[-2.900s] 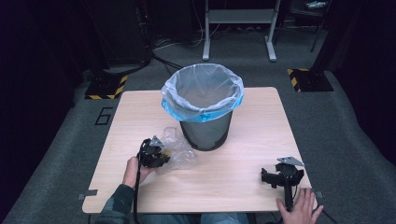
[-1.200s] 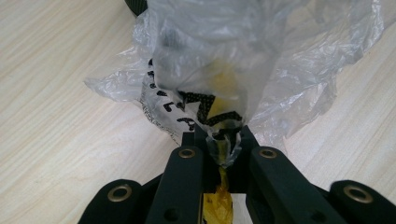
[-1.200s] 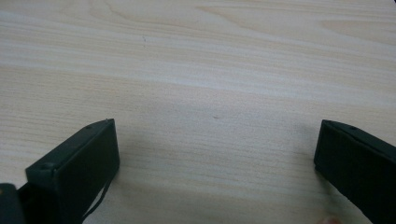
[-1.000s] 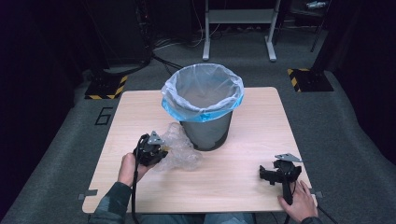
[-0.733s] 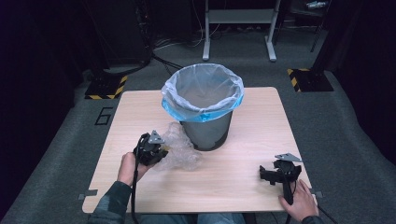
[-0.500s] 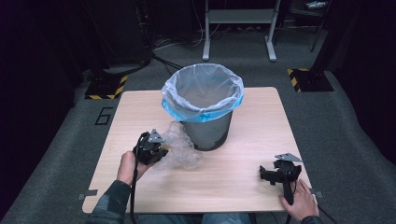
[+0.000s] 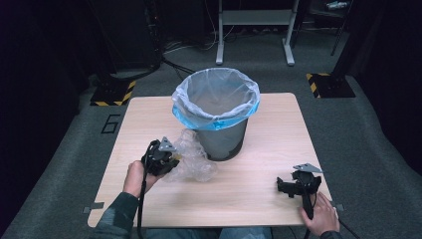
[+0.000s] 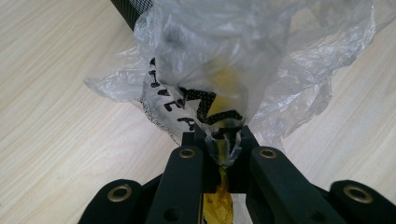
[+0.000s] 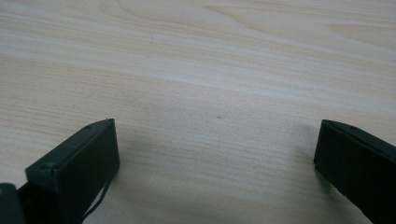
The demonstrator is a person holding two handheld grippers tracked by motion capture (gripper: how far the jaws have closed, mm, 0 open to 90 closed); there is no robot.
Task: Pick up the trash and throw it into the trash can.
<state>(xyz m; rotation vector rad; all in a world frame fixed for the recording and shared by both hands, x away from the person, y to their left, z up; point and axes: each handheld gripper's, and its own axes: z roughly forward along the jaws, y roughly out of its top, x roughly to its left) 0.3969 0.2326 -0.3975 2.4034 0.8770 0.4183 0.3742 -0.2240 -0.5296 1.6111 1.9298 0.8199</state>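
Two jaws of my left gripper pinch a crumpled clear plastic bag lying against the bin near the table's left edge. Its black printed lettering is unreadable; yellow shows inside. My right gripper sits spread wide, holding nothing, by the near right corner.

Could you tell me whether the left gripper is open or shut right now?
Shut: the left gripper has its jaws pinched on the crumpled plastic bag.
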